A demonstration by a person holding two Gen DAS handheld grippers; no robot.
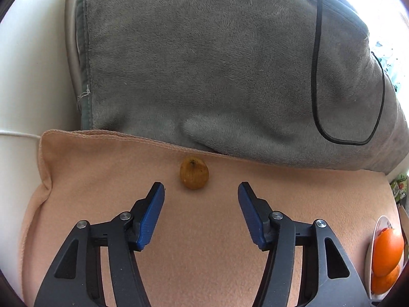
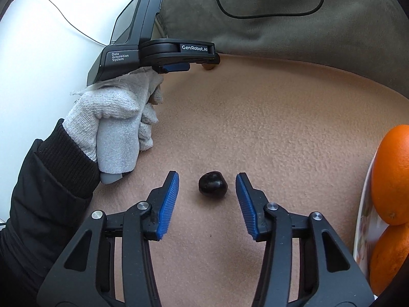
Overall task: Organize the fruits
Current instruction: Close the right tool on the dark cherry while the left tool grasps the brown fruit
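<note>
A small yellow-brown fruit (image 1: 194, 175) lies on the peach cloth (image 1: 127, 168), just ahead of my open left gripper (image 1: 200, 190) and between its blue pads. In the right wrist view that gripper (image 2: 199, 62) hovers over the same fruit (image 2: 208, 67), mostly hiding it. A small dark fruit (image 2: 213, 184) lies on the cloth between the blue pads of my open right gripper (image 2: 207, 183); neither pad touches it. Two oranges (image 2: 391, 174) sit on a white plate (image 2: 364, 227) at the right edge, also seen in the left wrist view (image 1: 387, 249).
A grey plush cushion (image 1: 217, 64) rises behind the cloth, with a black cable (image 1: 317, 76) looped across it. A white surface (image 1: 28, 76) lies to the left. A gloved hand (image 2: 115, 117) holds the left gripper's handle.
</note>
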